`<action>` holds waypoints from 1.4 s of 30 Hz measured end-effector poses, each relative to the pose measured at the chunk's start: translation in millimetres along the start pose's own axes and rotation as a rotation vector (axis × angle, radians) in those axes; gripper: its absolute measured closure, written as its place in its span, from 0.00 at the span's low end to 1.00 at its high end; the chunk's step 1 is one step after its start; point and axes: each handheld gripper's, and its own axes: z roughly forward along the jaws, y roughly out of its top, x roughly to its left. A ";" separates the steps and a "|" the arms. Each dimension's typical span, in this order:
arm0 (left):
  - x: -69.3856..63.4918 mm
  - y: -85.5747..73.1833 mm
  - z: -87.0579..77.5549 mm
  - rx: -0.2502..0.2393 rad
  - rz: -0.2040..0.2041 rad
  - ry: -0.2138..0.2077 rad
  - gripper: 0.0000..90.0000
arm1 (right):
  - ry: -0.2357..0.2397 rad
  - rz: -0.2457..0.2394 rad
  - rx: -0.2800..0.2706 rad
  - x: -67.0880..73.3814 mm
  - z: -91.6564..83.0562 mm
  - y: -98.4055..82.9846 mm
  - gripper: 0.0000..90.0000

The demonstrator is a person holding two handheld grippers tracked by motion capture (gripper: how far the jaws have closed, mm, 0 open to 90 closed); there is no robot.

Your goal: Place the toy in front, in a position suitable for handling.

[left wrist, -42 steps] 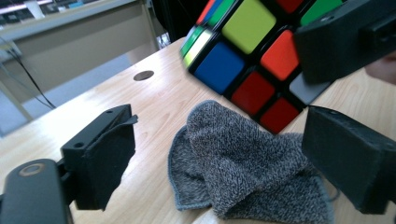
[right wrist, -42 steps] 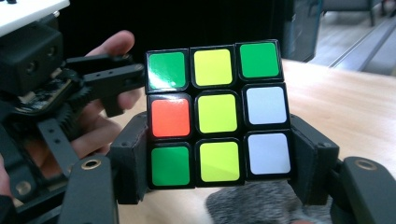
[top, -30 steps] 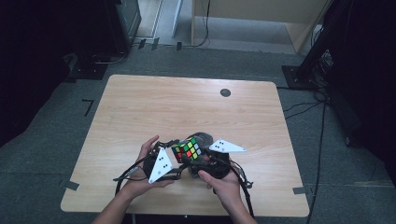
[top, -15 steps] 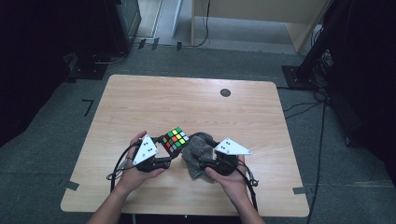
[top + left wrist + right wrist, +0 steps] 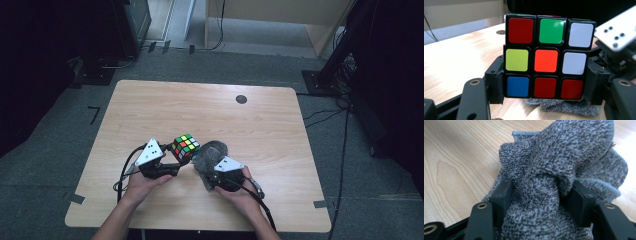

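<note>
The high view looks forward and down from above on the whole light wooden table (image 5: 210,115), while each gripper view sits low and very close, one facing the multicoloured plastic puzzle cube (image 5: 547,56), the other the grey knitted cloth (image 5: 559,177), both at the high view's lower centre.

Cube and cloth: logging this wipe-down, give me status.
Left gripper shut on puzzle cube, held above the table. Right gripper just closing, fingers pinching grey cloth. Cloth beside cube. Nothing in the way.
</note>
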 end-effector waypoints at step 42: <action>-35.5 -0.1 7.6 0.062 0.161 -0.062 0.38 | 0.167 0.147 -0.443 -2.4 -77.1 37.9 0.81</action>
